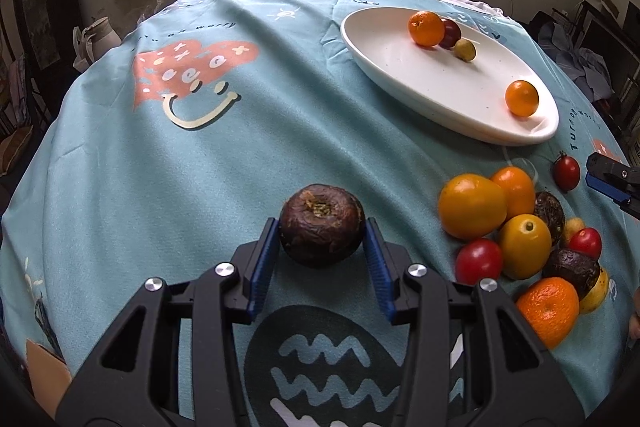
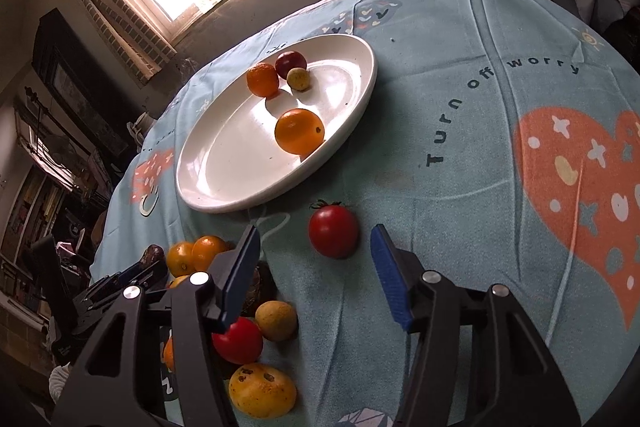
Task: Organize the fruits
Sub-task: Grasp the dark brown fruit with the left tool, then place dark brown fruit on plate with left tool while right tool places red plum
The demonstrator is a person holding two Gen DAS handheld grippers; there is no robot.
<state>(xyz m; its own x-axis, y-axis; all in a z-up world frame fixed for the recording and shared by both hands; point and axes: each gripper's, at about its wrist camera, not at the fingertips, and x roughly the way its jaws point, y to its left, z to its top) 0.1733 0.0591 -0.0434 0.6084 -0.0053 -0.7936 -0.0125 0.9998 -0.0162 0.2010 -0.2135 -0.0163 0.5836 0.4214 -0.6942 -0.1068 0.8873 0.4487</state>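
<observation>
1. Left gripper (image 1: 322, 233): jaws clamped on a dark wrinkled passion fruit (image 1: 321, 225), blue pads touching both of its sides; fruit sits low over the tablecloth (image 1: 200, 167), whether it touches the cloth I cannot tell.
2. Right gripper (image 2: 316, 247): jaws open, nothing gripped; a red cherry tomato (image 2: 333, 231) lies on the cloth between the fingertips, clear of both pads.
3. White plate (image 1: 400, 67) at far right of the surface holds four fruits: an orange (image 1: 426, 28), a dark red fruit (image 1: 450, 33) touching it, a small yellow-green fruit (image 1: 465, 49) just beside those, and another orange (image 1: 521, 98) apart near the plate's near end.
4. Fruit pile (image 1: 520, 227) at near right on the cloth: oranges, yellow citrus, red tomatoes, two more dark passion fruits, all bunched and touching.
5. Right-wrist view: a spotted yellow fruit (image 2: 262, 391) lies nearest, at the pile's edge.
</observation>
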